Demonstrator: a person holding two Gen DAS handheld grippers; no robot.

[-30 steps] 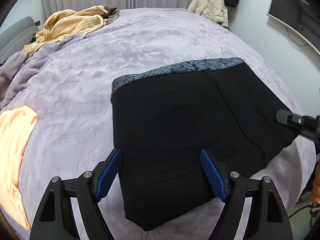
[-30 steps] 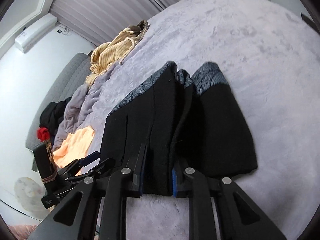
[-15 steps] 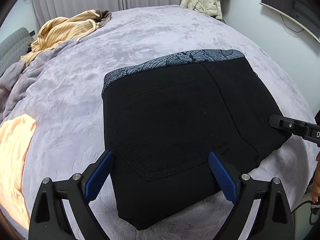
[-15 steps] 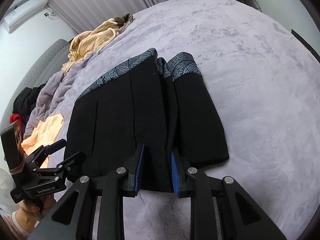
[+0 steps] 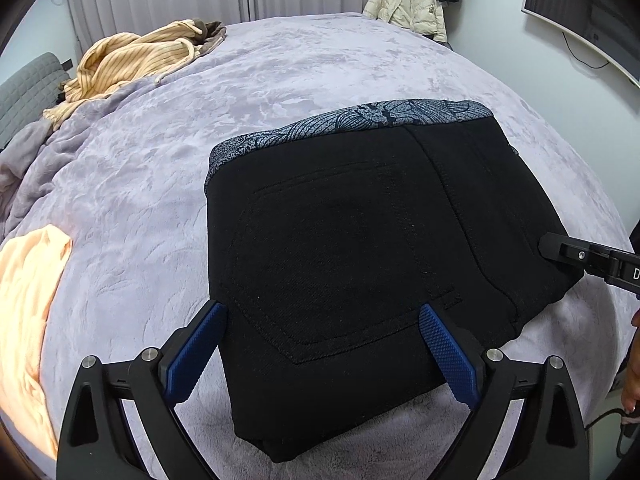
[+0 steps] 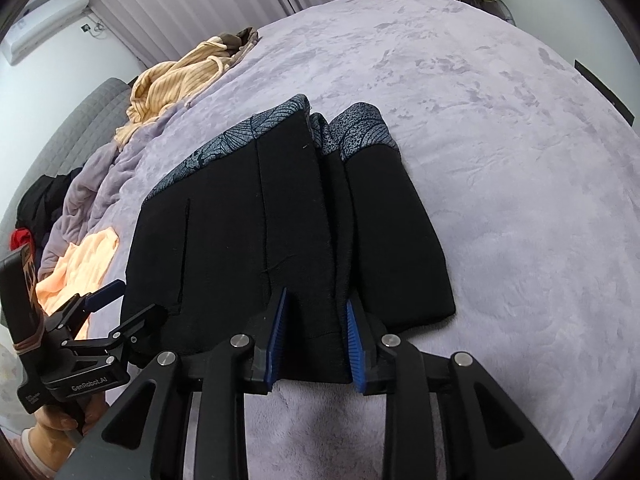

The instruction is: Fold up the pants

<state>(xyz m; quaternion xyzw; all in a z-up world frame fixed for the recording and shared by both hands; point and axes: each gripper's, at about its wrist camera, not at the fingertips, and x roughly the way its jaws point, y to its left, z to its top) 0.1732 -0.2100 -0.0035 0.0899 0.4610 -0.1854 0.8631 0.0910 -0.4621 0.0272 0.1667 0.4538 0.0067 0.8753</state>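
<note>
The black pants (image 5: 352, 264) lie folded into a compact stack on the lilac bed, with a grey patterned waistband (image 5: 360, 124) along the far edge. They also show in the right wrist view (image 6: 280, 220). My left gripper (image 5: 320, 344) is open and wide, hovering over the near edge of the stack with nothing between its blue pads. My right gripper (image 6: 316, 328) is open, its jaws on either side of the near fold of the pants without pinching it. The right gripper also shows in the left wrist view (image 5: 576, 258) at the stack's right edge.
The lilac plush bedspread (image 5: 280, 80) covers the bed. A yellow striped garment (image 5: 132, 60) lies at the far left. A peach cloth (image 5: 28, 304) lies at the near left. A cream jacket (image 5: 412, 4) hangs by the far wall. A grey sofa (image 6: 72, 128) stands left.
My right gripper has opened and let go of the pants fold it held. Both grippers have drawn back slightly from the stack. The left gripper has opened wider.
</note>
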